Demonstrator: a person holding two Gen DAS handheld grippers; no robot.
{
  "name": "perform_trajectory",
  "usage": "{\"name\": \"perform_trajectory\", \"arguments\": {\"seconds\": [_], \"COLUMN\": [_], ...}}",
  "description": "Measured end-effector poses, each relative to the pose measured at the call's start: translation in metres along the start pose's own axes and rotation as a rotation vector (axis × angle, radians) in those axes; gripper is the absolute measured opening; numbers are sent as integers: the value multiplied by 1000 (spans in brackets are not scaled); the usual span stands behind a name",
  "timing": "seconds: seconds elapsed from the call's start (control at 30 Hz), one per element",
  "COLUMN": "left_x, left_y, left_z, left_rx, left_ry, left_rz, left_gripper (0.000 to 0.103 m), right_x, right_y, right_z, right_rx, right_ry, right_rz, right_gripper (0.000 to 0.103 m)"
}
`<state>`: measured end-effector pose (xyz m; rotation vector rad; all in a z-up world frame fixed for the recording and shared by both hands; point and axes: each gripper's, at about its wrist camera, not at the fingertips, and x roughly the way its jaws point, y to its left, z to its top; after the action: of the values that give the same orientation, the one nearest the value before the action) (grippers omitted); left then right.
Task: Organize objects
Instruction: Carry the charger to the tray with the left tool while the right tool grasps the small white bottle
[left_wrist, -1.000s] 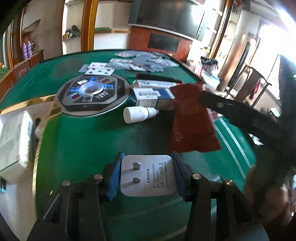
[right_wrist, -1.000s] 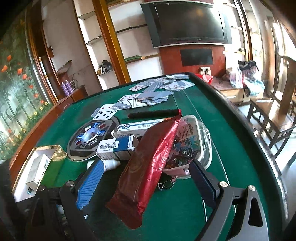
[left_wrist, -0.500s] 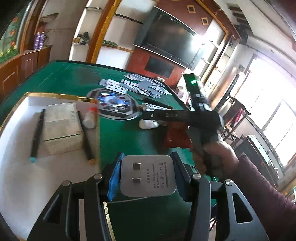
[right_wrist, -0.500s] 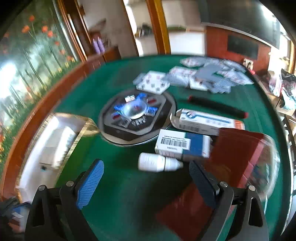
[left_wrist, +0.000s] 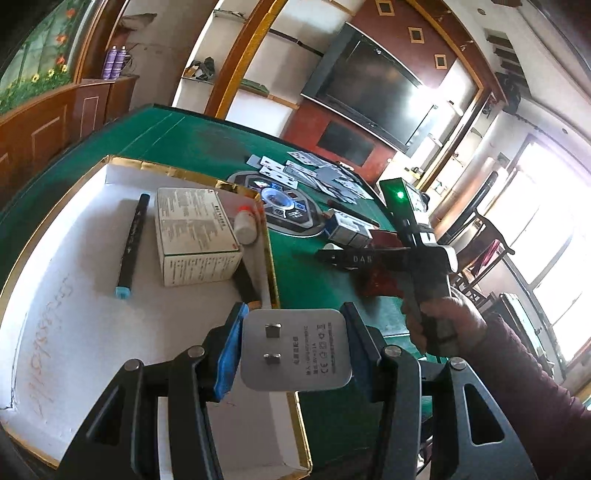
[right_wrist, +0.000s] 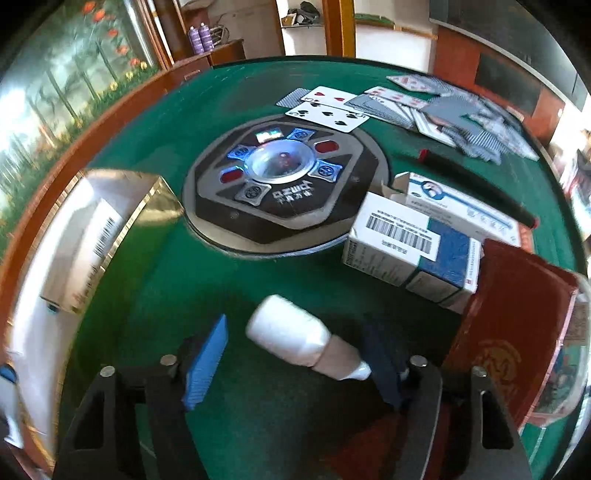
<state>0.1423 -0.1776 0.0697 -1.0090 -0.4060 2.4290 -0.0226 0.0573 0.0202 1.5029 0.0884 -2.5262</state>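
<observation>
My left gripper (left_wrist: 295, 350) is shut on a white power adapter (left_wrist: 293, 352), prongs facing the camera, held above the right edge of a gold-rimmed white box (left_wrist: 55, 314). The box holds a carton (left_wrist: 195, 236), a black marker (left_wrist: 131, 243) and a small white bottle (left_wrist: 246, 227). My right gripper (right_wrist: 295, 354) is open, low over the green table, with a small white dropper bottle (right_wrist: 303, 341) lying between its fingers. It also shows in the left wrist view (left_wrist: 406, 251), held by a hand.
A blue-and-white box (right_wrist: 410, 247), a longer white box (right_wrist: 461, 210), a dark red pouch (right_wrist: 509, 314) and a black pen (right_wrist: 480, 188) lie right of the round console (right_wrist: 284, 184). Playing cards (right_wrist: 424, 107) are scattered behind.
The left gripper carried the adapter left, from over the table to over the box. The right gripper swung left off the red pouch and lowered around the dropper bottle.
</observation>
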Motion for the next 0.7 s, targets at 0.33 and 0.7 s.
{"name": "perform_trajectory", "arguments": {"seconds": [0.33, 0.7], "left_x": [-13, -49], "left_y": [10, 32], "left_z": [0, 17], "left_rx": [-3, -22], "left_ry": [-27, -101], "left_rz": [57, 130], "left_gripper": [50, 50], "right_x": [-20, -59], "right_y": [-12, -15], "right_z": [-22, -29], "right_rx": [81, 152], "right_ry": [-56, -165], "right_rz": [-4, 98], "right_gripper": [39, 29]}}
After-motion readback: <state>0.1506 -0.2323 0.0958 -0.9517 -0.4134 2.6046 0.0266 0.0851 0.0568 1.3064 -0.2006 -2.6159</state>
